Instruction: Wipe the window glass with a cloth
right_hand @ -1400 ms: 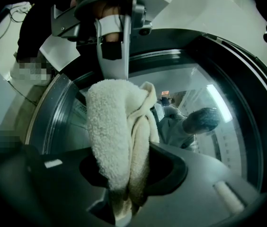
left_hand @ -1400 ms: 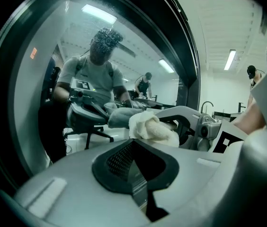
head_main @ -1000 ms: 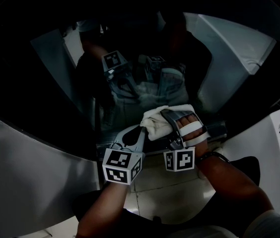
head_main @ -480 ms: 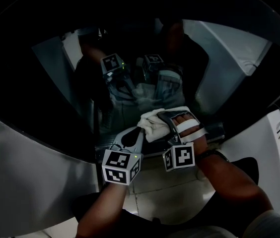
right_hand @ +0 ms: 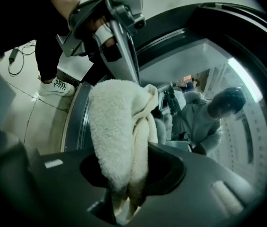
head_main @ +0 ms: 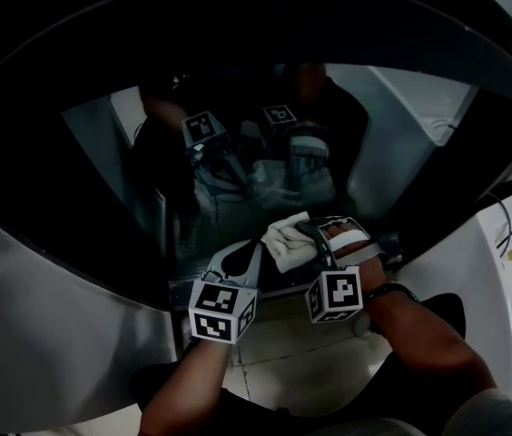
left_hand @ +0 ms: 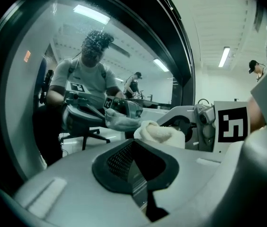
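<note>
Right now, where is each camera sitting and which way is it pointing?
Head view: on the person's head, looking steeply down at the window glass; left hand-held gripper and right hand-held gripper show.
Left gripper view: rides the left hand-held gripper, facing the glass; its empty shut jaws show.
Right gripper view: rides the right hand-held gripper, facing the glass; its jaws clamp the cloth.
Shared: all three show the cloth.
</note>
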Motion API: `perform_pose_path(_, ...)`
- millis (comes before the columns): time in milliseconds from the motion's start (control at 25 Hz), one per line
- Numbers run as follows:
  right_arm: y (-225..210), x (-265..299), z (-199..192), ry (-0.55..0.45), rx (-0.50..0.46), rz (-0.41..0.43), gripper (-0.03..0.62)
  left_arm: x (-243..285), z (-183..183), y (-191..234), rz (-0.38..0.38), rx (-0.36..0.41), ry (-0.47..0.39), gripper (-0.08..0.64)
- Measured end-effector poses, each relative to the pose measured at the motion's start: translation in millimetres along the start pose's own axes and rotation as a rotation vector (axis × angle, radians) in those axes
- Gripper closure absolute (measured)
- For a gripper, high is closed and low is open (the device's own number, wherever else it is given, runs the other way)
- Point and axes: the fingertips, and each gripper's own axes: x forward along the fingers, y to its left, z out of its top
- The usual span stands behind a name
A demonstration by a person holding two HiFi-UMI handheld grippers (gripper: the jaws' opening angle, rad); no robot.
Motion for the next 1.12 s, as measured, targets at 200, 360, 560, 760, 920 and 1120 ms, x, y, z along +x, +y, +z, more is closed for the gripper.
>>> perform_pose_path(200, -19.4, -29.2, 9.0, -0.006, -0.027, -0.057, 0.457, -4.9, -4.5, -7.3, -0.026, 0.011, 0.001, 0.543)
perform_pose_path(360, -49.9, -66.0, 33.4, -0.051, -0.06, -0.143, 0.456, -11.4, -7.7, -19.9, -0.044, 0.05, 0.006, 0.543)
perform_pose_path(560, -105.0, -121.3, 63.3, -0.091, -0.115, -0.27, 0.457, -18.4, 0.3, -32.0, -0.064, 0.052, 0.008, 0.543)
perform_pose_path(760, -167.6, -163.8, 73.6, -0.094, -0.181, -0.446, 0.456, -14.6, 1.8, -30.7, -0.069, 0.053, -0.007, 0.543)
perform_pose_path(920, -215.6, -179.3, 72.9, -0.071, -0.194, -0.576, 0.456, -14.2, -0.6, -27.6, -0.066, 0.049, -0.008, 0.543)
perform_pose_path(1120, -251.2, -185.8, 69.1, -0.05, -0.183, -0.644, 0.457, -19.2, 7.4, -27.3, -0.06, 0.052, 0.007, 0.543)
